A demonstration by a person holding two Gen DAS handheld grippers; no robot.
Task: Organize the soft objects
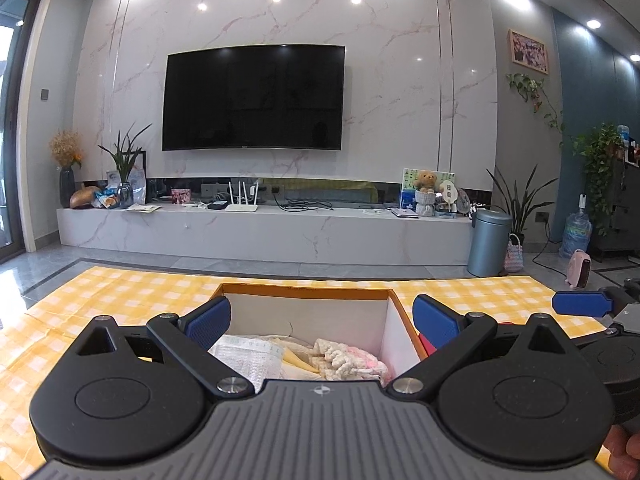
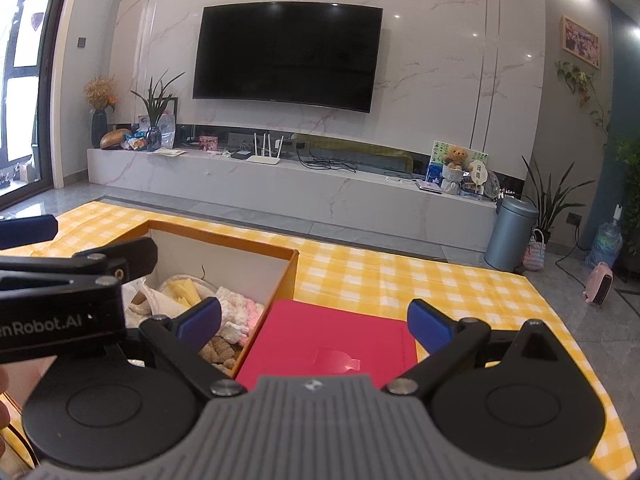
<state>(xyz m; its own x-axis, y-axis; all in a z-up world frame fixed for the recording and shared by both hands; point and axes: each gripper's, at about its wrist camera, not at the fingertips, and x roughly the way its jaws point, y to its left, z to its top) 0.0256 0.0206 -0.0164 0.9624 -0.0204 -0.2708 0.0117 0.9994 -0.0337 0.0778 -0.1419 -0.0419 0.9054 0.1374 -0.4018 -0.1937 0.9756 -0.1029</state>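
Observation:
An orange cardboard box (image 1: 304, 289) with white inner walls stands on the yellow checked cloth (image 1: 120, 292). It holds soft things: a white packet (image 1: 248, 356), a cream and yellow cloth (image 1: 296, 360) and a white-pink knitted piece (image 1: 352, 362). My left gripper (image 1: 322, 318) is open and empty above the box's near side. In the right wrist view the box (image 2: 224, 240) is at the left, with the knitted piece (image 2: 240, 308) and a brown plush (image 2: 220, 354) inside. A red flat lid (image 2: 328, 344) lies right of the box. My right gripper (image 2: 314, 318) is open and empty above the lid.
The left gripper's body (image 2: 60, 300) crosses the right wrist view at the left. The right gripper's finger (image 1: 580, 304) shows at the right edge of the left wrist view. Beyond the cloth are a grey floor, a marble TV bench (image 1: 264, 232) and a metal bin (image 1: 488, 242).

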